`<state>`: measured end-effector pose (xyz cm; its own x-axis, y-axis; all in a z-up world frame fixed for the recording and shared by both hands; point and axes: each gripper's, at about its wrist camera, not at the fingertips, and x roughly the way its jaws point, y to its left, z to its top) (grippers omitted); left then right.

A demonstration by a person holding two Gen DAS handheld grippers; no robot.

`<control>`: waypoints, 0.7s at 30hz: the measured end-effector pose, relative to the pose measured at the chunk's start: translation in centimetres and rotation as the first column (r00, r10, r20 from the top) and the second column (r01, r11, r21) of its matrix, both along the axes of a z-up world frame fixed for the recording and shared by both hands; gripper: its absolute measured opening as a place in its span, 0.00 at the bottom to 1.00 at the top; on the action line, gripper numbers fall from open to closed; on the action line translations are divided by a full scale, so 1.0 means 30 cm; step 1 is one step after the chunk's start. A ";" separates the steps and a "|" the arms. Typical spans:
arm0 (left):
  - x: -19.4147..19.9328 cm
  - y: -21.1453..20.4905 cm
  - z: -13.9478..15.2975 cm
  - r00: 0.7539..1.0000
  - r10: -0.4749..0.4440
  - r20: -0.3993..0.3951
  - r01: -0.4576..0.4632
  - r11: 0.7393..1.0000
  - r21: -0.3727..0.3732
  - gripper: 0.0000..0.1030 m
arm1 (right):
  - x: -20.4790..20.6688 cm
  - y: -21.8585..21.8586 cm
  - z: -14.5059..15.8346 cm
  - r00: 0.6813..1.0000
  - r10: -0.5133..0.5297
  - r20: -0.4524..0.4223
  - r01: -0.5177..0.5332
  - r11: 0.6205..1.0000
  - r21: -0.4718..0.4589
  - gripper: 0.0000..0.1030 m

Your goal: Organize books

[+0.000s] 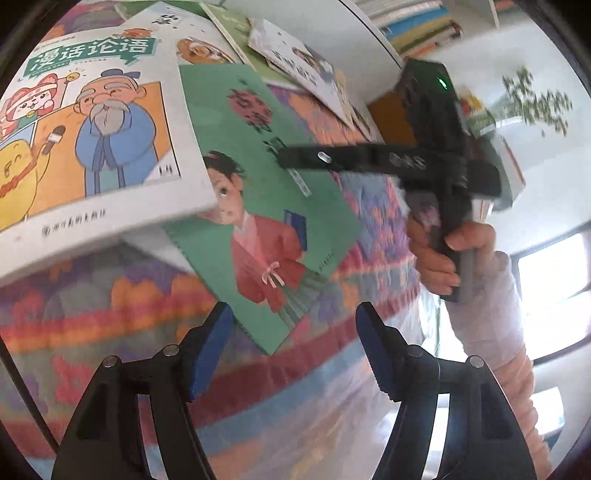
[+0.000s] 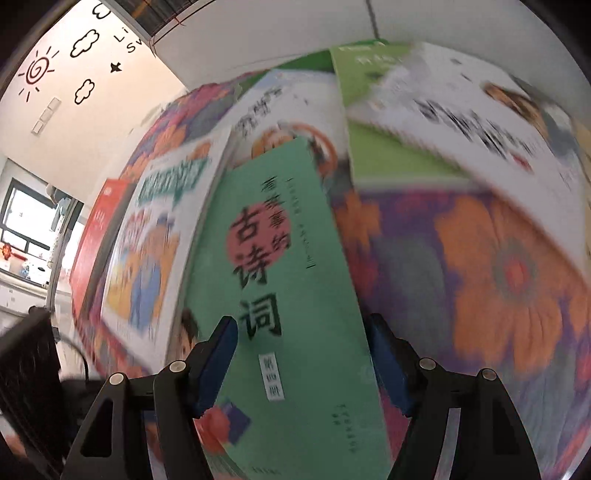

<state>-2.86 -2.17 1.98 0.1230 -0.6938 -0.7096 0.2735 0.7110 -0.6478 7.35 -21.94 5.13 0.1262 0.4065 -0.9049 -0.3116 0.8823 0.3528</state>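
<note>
A green book (image 1: 258, 206) with a child in a red robe on its cover lies tilted on the flowered cloth (image 1: 92, 314). Its left edge is under a thick white comic book (image 1: 103, 129). My left gripper (image 1: 295, 332) is open, and the green book's near corner shows between its blue pads without touching them. One finger (image 1: 321, 158) of the right gripper reaches across the book's top, held by a hand. In the right wrist view the green book (image 2: 288, 258) fills the gap of my open right gripper (image 2: 301, 339), and the pads do not press on it.
More books lie overlapped at the far side: a white one (image 1: 295, 59) (image 2: 443, 110) on a light green one (image 2: 388, 158). A red book (image 2: 96, 236) sits beyond the comic book (image 2: 147, 240). A shelf of books (image 1: 413, 22) stands behind. Bare flowered cloth (image 2: 498, 277) shows to the right.
</note>
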 end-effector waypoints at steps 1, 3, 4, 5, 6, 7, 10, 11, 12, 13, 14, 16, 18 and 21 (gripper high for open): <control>-0.017 0.002 0.000 1.000 -0.016 -0.007 0.016 1.000 0.001 0.64 | -0.031 -0.014 -0.008 1.000 -0.019 -0.015 0.020 1.000 0.014 0.69; -0.046 0.010 0.002 0.999 -0.040 -0.011 0.040 0.999 0.010 0.64 | -0.113 -0.065 -0.006 0.997 -0.059 -0.046 0.062 0.996 0.062 0.69; -0.059 0.019 0.001 0.999 -0.047 -0.009 0.047 0.999 0.013 0.64 | -0.154 -0.087 -0.008 0.994 -0.083 -0.069 0.089 0.993 0.084 0.69; -0.080 0.031 0.001 0.998 -0.054 -0.011 0.054 0.998 0.015 0.64 | -0.204 -0.106 -0.009 0.990 -0.107 -0.095 0.117 0.987 0.113 0.69; -0.099 0.043 -0.001 0.998 -0.062 -0.014 0.062 0.998 0.017 0.64 | -0.241 -0.125 -0.006 0.987 -0.119 -0.109 0.133 0.982 0.133 0.69; -0.117 0.057 -0.004 0.998 -0.065 -0.014 0.065 0.998 0.025 0.64 | -0.290 -0.135 -0.007 0.983 -0.131 -0.130 0.152 0.975 0.162 0.69; -0.135 0.106 -0.031 0.998 -0.049 -0.040 0.050 0.999 0.013 0.58 | -0.437 -0.153 -0.002 0.979 -0.103 -0.177 0.146 0.957 0.250 0.68; -0.129 0.117 -0.035 0.998 -0.041 -0.044 0.041 0.999 0.002 0.55 | -0.482 -0.151 -0.005 0.978 -0.099 -0.184 0.148 0.952 0.270 0.68; -0.115 0.118 -0.036 0.998 -0.037 -0.058 0.037 0.999 -0.006 0.54 | -0.511 -0.151 -0.002 0.980 -0.112 -0.166 0.155 0.949 0.274 0.68; -0.102 0.120 -0.042 0.997 -0.034 -0.070 0.033 0.999 -0.013 0.52 | -0.533 -0.153 0.005 0.983 -0.127 -0.134 0.160 0.948 0.277 0.68; -0.093 0.126 -0.046 0.997 -0.031 -0.077 0.030 0.999 -0.017 0.50 | -0.545 -0.159 0.007 0.984 -0.139 -0.115 0.166 0.945 0.280 0.65; -0.068 0.114 -0.046 0.996 -0.027 -0.085 0.026 1.000 -0.004 0.45 | -0.539 -0.181 -0.002 0.979 -0.164 -0.118 0.194 0.929 0.315 0.64; -0.060 0.118 -0.042 0.996 -0.029 -0.088 0.030 1.000 0.002 0.44 | -0.521 -0.197 -0.015 0.973 -0.182 -0.139 0.220 0.911 0.348 0.64; -0.032 0.127 -0.052 0.994 -0.022 -0.104 0.019 0.999 -0.027 0.43 | -0.484 -0.220 -0.027 0.961 -0.199 -0.190 0.261 0.883 0.391 0.64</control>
<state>-3.82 1.65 0.40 0.0344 -0.7139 -0.6994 0.2178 0.6883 -0.6920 -7.15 -28.54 4.34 0.1456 0.7184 -0.6802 -0.0377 0.6910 0.7218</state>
